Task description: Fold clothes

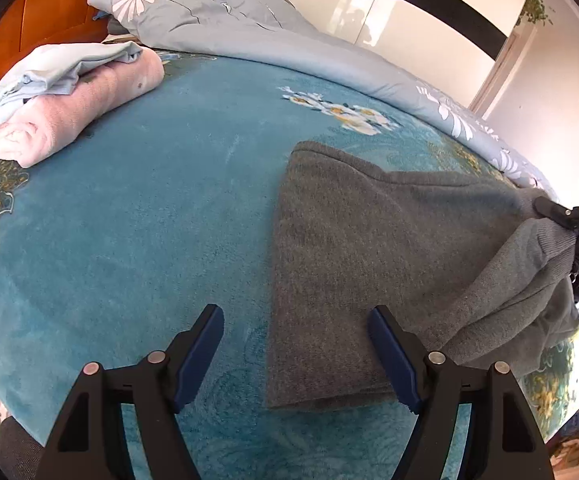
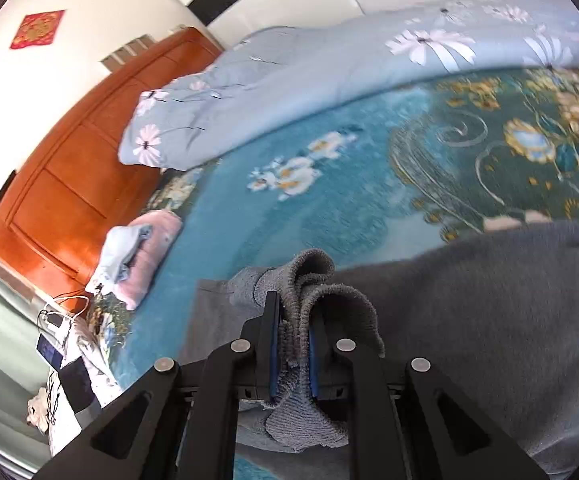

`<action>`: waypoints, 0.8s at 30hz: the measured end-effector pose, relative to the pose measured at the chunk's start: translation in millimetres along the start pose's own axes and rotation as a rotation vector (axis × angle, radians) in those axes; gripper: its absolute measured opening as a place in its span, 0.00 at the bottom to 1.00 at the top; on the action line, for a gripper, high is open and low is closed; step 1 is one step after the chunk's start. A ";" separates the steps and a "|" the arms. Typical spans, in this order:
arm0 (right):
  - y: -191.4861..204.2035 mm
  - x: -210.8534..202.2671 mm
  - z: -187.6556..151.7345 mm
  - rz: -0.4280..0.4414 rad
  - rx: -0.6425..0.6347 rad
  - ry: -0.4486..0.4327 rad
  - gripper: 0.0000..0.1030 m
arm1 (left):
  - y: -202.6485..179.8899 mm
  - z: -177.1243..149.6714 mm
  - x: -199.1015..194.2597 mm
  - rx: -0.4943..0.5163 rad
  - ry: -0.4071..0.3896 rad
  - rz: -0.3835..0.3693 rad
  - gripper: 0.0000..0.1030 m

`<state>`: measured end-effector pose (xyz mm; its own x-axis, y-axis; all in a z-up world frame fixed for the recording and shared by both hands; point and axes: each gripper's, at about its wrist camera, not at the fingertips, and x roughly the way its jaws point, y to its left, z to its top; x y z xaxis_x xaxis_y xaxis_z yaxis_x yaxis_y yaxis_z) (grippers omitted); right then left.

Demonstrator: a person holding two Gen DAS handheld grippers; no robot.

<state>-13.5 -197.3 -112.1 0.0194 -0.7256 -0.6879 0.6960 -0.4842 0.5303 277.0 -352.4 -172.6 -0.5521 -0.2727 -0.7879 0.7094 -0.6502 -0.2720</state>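
A grey knitted sweater (image 1: 369, 248) lies partly folded on the teal bed blanket (image 1: 149, 220). My left gripper (image 1: 295, 354) is open and empty, just above the sweater's near left edge. My right gripper (image 2: 294, 344) is shut on the sweater's ribbed cuff (image 2: 313, 276) and holds the sleeve lifted over the sweater body (image 2: 489, 320). In the left wrist view the right gripper (image 1: 569, 220) shows at the far right with the sleeve (image 1: 529, 280) hanging from it.
Folded pink and light blue clothes (image 1: 61, 100) are stacked at the far left of the bed. A light blue floral duvet (image 1: 249, 28) lies along the far side. An orange wooden headboard (image 2: 69, 168) stands behind. Cables and devices (image 2: 57, 344) lie beside the bed.
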 end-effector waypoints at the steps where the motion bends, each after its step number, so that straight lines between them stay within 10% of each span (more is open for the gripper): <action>1: -9.2 5.9 -4.4 -0.018 0.020 0.018 0.11 | -1.3 -0.8 1.3 0.006 0.007 0.007 0.76; 4: -27.8 6.4 -13.5 -0.025 0.076 0.016 0.15 | -8.5 4.3 1.2 0.035 -0.003 0.032 0.76; 7: -33.2 -14.8 -16.9 -0.037 0.087 -0.029 0.47 | -23.6 18.5 1.1 0.086 -0.026 0.067 0.76; 18: -119.9 -167.2 -105.0 -0.210 0.298 -0.354 0.63 | -140.1 15.4 23.0 0.291 0.107 -0.262 0.76; 24: -182.4 -156.6 -123.4 -0.108 0.516 -0.367 0.63 | -173.0 -17.5 11.3 0.423 0.074 -0.239 0.76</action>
<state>-54.9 64.9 -162.2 -0.3421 -0.7357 -0.5846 0.2439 -0.6703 0.7009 155.8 -230.6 -144.2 -0.6343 -0.0395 -0.7721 0.3180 -0.9237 -0.2139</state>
